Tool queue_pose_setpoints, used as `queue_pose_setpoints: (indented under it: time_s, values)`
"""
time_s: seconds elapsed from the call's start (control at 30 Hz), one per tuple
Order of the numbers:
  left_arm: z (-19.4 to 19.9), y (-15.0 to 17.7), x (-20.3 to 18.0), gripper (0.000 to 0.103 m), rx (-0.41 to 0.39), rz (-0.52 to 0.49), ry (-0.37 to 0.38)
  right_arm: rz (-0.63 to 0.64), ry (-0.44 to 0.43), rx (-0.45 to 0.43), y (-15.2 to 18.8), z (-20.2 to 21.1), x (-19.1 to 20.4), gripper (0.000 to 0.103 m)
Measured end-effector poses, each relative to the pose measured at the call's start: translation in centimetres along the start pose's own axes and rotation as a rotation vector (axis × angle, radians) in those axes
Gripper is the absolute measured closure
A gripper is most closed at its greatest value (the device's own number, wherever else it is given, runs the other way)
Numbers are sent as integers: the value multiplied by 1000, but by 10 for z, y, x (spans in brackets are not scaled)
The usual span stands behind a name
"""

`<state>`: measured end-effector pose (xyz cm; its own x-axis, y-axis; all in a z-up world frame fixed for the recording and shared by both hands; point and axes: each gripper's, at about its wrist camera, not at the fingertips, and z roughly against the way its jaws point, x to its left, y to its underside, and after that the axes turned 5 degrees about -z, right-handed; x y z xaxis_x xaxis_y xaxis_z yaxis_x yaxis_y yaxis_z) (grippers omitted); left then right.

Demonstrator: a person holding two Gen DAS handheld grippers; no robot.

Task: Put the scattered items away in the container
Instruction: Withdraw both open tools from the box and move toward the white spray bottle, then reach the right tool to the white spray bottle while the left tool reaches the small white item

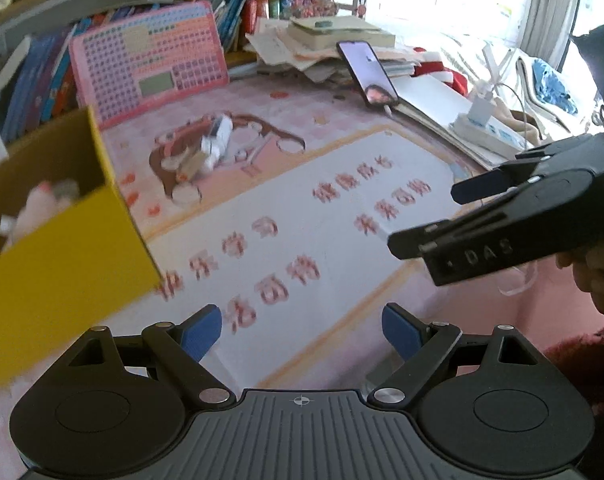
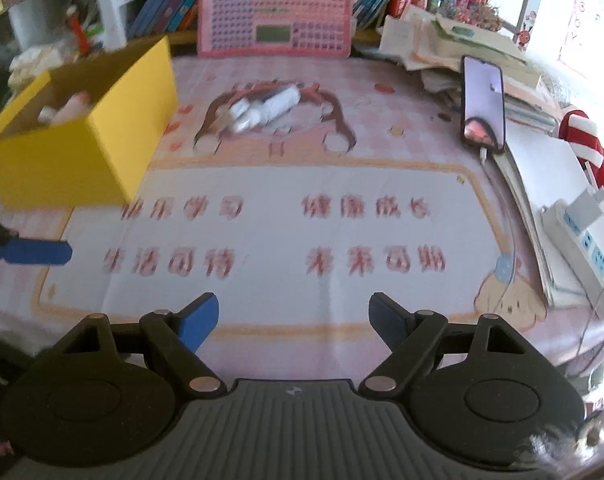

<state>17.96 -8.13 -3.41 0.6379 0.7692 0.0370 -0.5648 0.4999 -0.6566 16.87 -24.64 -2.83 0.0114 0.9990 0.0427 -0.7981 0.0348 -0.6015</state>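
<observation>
Both grippers, left gripper (image 1: 302, 334) and right gripper (image 2: 294, 320), gape wide, empty, over pink mat (image 2: 282, 236). Yellow box (image 2: 102, 136) left; white items (image 2: 262, 112) beyond, unobstructed; phone (image 2: 484, 104) right.

In the right wrist view the box (image 2: 82, 136) sits on the surface (image 2: 286, 232) at the left of the frame, with small items inside. The white bundle (image 2: 262, 112) lies at upper centre, right of the box. Behind it the board (image 2: 274, 12) leans against books (image 2: 170, 0). The phone (image 2: 484, 104) stands at upper right, against a paper stack (image 2: 442, 44).
</observation>
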Motion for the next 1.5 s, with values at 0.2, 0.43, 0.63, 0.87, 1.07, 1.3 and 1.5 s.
queue_pose_setpoints:
  time_s: [0.2, 0.43, 0.63, 0.87, 1.07, 1.3, 1.5]
  values:
    - [-21, -35, 3, 14, -32, -11, -53, -40, -24, -36, -29, -20, -15, 23]
    - [-49, -64, 4, 14, -19, 52, -119, -58, -67, -49, -58, -43, -31, 25]
    - [-68, -83, 18, 23, -24, 130, -211, -103, -127, -58, -80, -66, -46, 34]
    - [-97, -114, 43, 42, -41, 227, -279, -219, -219, -109, -120, -90, -64, 48]
    - [-129, -130, 60, 48, -14, 232, -355, -260, -267, -98, -148, -109, -68, 50]
    - [-161, -130, 74, 50, 33, 238, -392, -246, -310, -34, -170, -144, -58, 50]
    - [-177, -134, 74, 57, 41, 176, -418, -241, -372, 25, -194, -180, -47, 49]
